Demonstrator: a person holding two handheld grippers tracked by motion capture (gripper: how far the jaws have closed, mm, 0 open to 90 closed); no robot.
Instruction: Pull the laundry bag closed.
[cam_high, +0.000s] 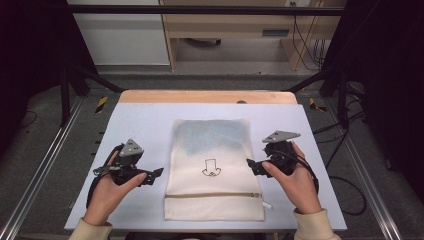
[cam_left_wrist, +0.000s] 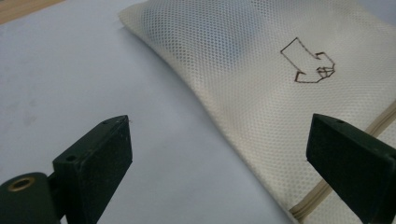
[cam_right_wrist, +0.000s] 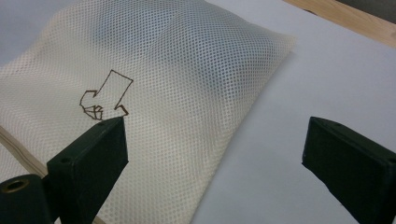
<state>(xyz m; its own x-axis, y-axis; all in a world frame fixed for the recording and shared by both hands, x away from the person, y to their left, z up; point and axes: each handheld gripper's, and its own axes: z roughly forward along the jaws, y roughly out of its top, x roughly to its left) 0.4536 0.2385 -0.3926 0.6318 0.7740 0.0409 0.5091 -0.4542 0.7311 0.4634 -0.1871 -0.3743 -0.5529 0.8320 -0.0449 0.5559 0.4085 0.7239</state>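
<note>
Left gripper (cam_high: 156, 173) and right gripper (cam_high: 251, 164), both released, flank the mesh bag (cam_high: 212, 170), pointing inward.

A cream mesh laundry bag (cam_high: 214, 170) lies flat in the middle of a pale blue table mat (cam_high: 145, 120), its zipper (cam_high: 212, 195) running across the near end. A small dark emblem (cam_high: 211, 167) marks its centre. The left gripper (cam_high: 156, 173) sits just beside the bag's left edge, the right gripper (cam_high: 251, 165) at its right edge, each held in a hand.
</note>
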